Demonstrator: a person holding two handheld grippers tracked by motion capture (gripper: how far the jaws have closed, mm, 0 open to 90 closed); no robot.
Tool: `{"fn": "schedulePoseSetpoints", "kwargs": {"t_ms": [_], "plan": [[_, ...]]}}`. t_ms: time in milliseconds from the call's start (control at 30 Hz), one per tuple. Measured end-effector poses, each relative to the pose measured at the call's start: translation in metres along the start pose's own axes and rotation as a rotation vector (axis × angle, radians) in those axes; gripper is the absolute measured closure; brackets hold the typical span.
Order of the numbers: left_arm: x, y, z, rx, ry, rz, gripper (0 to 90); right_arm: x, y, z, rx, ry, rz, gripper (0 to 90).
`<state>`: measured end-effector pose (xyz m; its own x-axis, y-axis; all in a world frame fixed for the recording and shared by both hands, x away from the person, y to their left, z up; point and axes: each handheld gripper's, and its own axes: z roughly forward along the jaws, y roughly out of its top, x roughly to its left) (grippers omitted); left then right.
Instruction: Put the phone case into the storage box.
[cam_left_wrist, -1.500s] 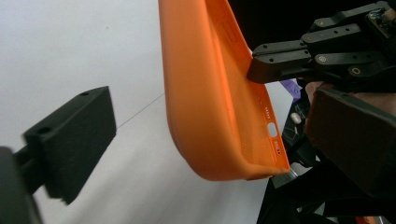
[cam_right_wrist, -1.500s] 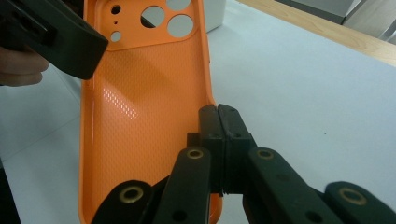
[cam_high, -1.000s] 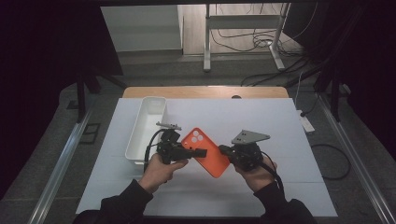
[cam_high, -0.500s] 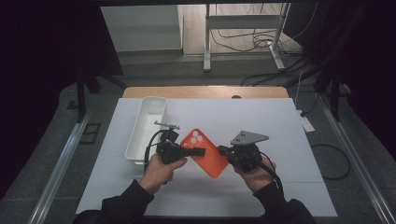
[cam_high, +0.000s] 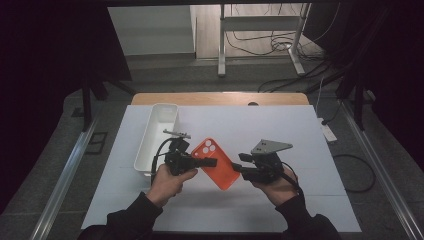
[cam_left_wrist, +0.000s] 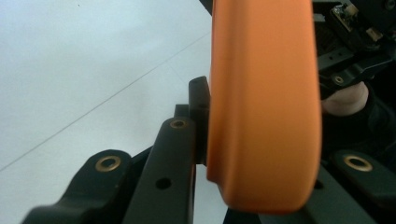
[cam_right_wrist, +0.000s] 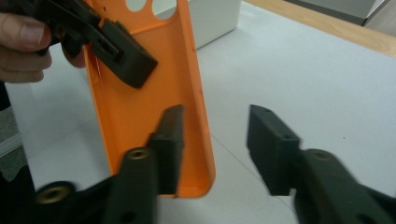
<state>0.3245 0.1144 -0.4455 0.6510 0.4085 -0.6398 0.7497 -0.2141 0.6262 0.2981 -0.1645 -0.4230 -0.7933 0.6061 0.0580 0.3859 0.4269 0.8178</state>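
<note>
Passing an orange phone case from one claw to the other was the work in hand, and the handover looked close to complete. The case was held in the air just above the white surface, tilted, with its camera-hole end toward the far left and its plain end toward the near right, between the two hands.

The left claw was closed on the case — in the left gripper view the orange edge sat pinched between the black jaws, one pad pressed flat against its side. The right claw had just been opening: in the right gripper view its jaws stood apart, one pad lying inside the case near the bottom rim, the other clear of the case on its outer side. It could not be told whether the inner pad was touching the case. So the left side appeared to carry the case alone, and the right had let go but not drawn back.

What seemed left: pulling the right claw away, then setting the case down, perhaps in the white tray that stood on the surface just to the left of the left hand.

Both forearms came in from the near edge in dark sleeves. The left hand held its claw pointing right, roughly level; the right hand pointed its claw left toward the case — the two tips faced each other across it.
</note>
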Motion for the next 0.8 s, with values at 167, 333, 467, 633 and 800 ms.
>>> {"fn": "schedulePoseSetpoints", "kwargs": {"t_ms": [167,333,467,633,800], "plan": [[-0.001,0.001,-0.007,0.008,0.019,0.035,83.8,-0.004,-0.001,0.0,0.026,0.037,0.017,31.0],[-0.003,0.002,-0.012,0.031,0.029,0.088,83.5,-0.007,-0.002,0.0,0.033,0.104,0.042,9.1],[-0.003,0.002,-0.014,0.038,0.031,0.108,83.4,-0.007,-0.003,0.0,0.017,0.135,0.044,2.3],[-0.003,0.002,-0.017,0.05,0.016,0.144,83.3,-0.004,-0.006,0.003,0.036,0.177,0.034,0.0],[-0.004,0.001,-0.018,0.063,-0.004,0.181,83.2,-0.001,-0.007,0.004,0.046,0.208,0.038,0.0]]}}
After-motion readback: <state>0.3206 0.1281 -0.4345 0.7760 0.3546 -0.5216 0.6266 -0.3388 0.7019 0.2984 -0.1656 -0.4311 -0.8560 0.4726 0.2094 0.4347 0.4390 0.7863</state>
